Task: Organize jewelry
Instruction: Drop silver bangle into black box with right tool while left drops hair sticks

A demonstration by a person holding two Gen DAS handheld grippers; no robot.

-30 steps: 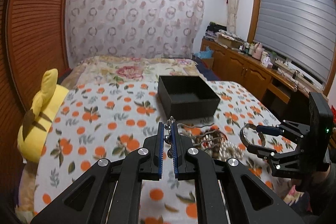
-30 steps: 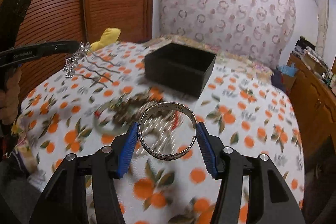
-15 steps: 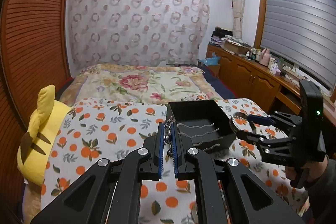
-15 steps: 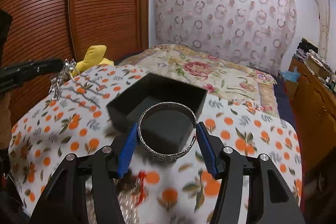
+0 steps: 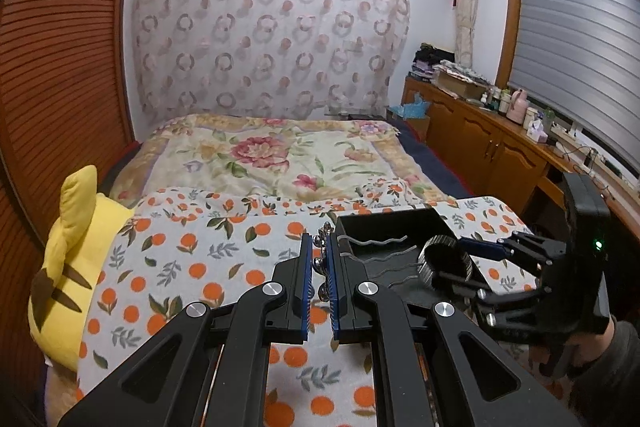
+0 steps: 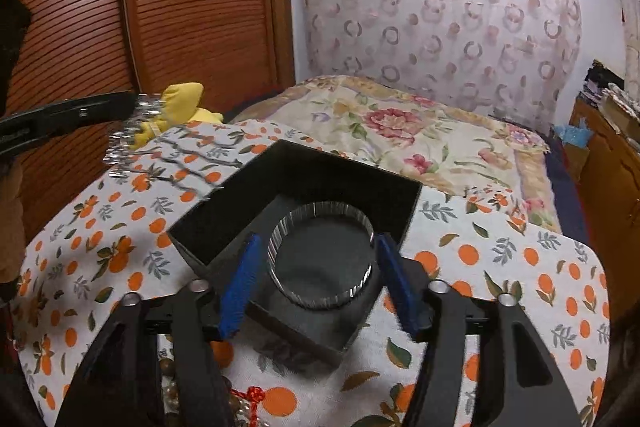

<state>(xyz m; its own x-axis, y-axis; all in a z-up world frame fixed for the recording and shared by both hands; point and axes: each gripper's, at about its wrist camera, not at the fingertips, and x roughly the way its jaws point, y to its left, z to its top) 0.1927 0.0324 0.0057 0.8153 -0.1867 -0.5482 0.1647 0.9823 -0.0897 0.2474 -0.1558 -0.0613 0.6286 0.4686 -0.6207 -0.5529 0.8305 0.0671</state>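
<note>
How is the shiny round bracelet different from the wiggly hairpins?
The bracelet is one wide silver ring; the hairpins are several thin wavy sticks. The bracelet sits between the right gripper pads, whose jaws have just been opening and no longer press it; the hairpins are clamped by their heads in the shut left gripper. Both are silvery and hang over the black box.

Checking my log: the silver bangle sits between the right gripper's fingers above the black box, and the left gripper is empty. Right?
Not quite. The left gripper is not empty: it is shut on a bunch of silver hairpins, as the left wrist view shows. The rest holds: the bangle is between the fingers of the right gripper, whose jaws have just been opening, above the black box.
</note>
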